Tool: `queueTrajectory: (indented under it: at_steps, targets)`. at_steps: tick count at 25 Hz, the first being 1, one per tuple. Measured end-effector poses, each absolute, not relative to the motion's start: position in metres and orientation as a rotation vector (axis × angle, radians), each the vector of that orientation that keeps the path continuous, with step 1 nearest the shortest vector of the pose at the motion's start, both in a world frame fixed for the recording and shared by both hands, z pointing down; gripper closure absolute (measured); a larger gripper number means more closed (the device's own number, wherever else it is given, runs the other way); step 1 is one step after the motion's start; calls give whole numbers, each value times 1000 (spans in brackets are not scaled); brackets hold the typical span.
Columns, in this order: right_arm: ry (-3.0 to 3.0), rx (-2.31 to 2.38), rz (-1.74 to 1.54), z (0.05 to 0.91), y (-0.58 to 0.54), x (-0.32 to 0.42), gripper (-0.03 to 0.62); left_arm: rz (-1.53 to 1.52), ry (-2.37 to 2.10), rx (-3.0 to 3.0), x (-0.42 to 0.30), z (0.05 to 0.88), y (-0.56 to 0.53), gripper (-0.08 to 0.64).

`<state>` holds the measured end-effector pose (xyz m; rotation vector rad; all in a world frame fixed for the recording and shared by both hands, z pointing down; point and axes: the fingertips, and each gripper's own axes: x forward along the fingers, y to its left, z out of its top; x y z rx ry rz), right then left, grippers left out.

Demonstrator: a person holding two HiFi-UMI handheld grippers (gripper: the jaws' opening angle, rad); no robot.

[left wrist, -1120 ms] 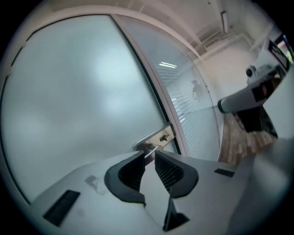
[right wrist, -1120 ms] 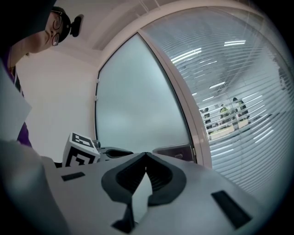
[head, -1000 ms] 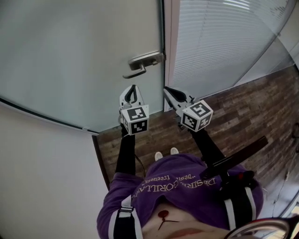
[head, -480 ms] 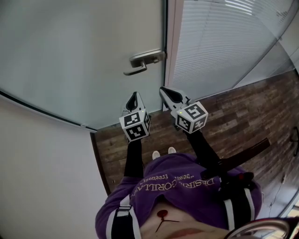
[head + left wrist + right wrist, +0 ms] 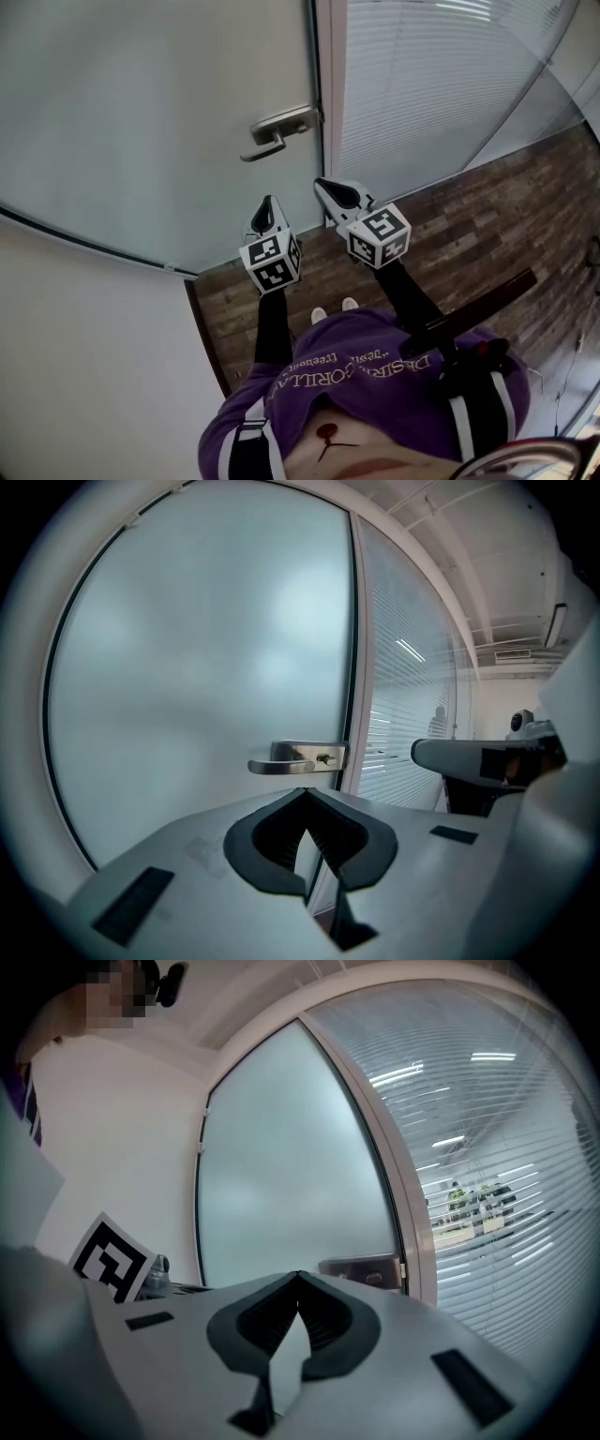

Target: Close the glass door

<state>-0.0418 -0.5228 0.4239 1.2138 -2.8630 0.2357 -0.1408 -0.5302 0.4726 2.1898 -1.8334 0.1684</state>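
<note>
At the upper left of the head view stands the frosted glass door (image 5: pixel 159 112), its free edge lying against the pale door frame (image 5: pixel 330 94) with only a thin dark seam between them; whether the latch has caught I cannot tell. A metal lever handle (image 5: pixel 277 131) sits on a plate at that edge, its lever pointing away from the frame; beyond the frame a glass panel with white blinds (image 5: pixel 441 84) runs off to the right, and a dark line on the door's other side divides it from a plain white wall (image 5: pixel 84 366).

Just below the handle in the head view the left gripper (image 5: pixel 267 202) points at the door, apart from both handle and glass; its own view shows the jaws pressed together at the tips and empty, with the handle (image 5: pixel 291 759) straight ahead above them. The right gripper (image 5: pixel 322 186) lies close beside it, aimed at the foot of the frame and touching neither frame nor door; its jaws too are together with no object between them, and its view catches the handle plate (image 5: pixel 361 1269) just past the tips and the left gripper's marker cube (image 5: pixel 111 1258) off to the side.

Under both grippers runs a dark wood plank floor (image 5: pixel 487 225); the person's purple shirt (image 5: pixel 375 375) fills the bottom of the head view, with pale shoes (image 5: pixel 333 307) showing on the planks close to the door.
</note>
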Motion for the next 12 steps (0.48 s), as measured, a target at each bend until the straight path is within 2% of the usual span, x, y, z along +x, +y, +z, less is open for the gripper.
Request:
queueTrajectory:
  at_steps: [12]
  targets:
    - [-2874, 1208, 220, 415, -526, -44, 595, 158, -1855, 2180, -146, 469, -530, 558]
